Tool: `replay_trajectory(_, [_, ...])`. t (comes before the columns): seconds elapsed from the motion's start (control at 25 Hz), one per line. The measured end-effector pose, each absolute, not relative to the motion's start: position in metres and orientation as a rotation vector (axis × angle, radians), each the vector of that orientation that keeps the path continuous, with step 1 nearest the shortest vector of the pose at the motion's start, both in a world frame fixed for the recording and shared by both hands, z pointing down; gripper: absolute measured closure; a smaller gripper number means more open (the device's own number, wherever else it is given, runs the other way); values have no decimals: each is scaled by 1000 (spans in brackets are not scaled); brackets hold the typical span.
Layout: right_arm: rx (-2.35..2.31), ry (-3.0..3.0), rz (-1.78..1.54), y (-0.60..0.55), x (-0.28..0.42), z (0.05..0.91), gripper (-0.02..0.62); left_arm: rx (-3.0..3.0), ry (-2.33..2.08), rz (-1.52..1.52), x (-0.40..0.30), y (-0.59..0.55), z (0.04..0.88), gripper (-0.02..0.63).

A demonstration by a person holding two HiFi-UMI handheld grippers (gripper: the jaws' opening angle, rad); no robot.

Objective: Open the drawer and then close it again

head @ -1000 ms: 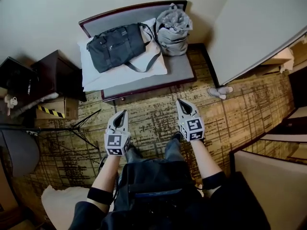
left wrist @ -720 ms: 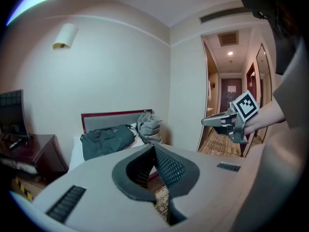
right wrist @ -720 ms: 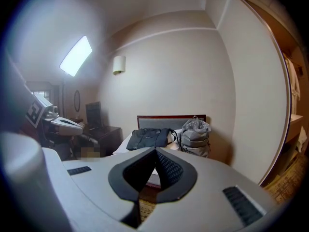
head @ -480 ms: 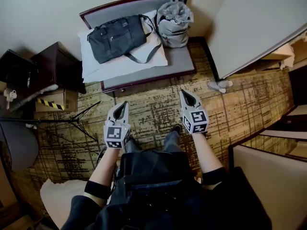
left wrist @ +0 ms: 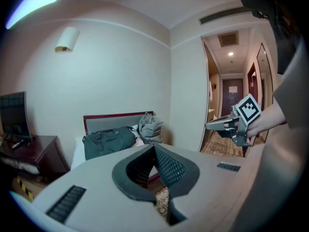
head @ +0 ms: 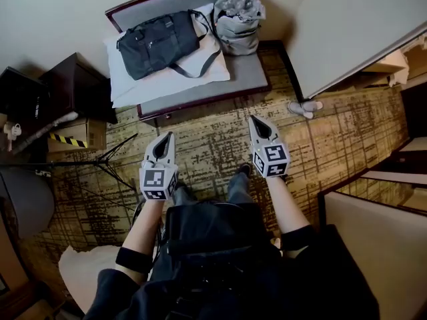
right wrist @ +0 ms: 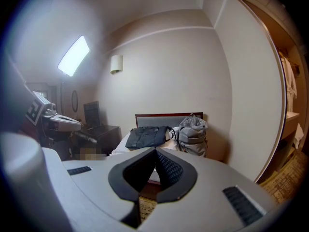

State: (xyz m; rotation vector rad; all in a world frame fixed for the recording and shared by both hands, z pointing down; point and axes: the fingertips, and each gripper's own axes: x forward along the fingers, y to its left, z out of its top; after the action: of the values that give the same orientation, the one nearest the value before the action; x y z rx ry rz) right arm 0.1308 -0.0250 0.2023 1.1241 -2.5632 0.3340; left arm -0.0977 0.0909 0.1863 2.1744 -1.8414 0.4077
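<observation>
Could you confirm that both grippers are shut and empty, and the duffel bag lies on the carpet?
Not quite: the duffel bag lies on the pillow on the bench, not the carpet, as the head view shows. The left gripper and right gripper are indeed shut and empty.

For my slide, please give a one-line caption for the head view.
Left gripper and right gripper, shut and empty, face a bench holding a duffel bag.
</observation>
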Motion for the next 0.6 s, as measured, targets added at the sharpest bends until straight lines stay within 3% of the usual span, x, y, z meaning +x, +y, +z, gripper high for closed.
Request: replay_trajectory(0.6, [1237,-2486,411,-9,185,230,592,2271,-1720,453,-51,82,194,601])
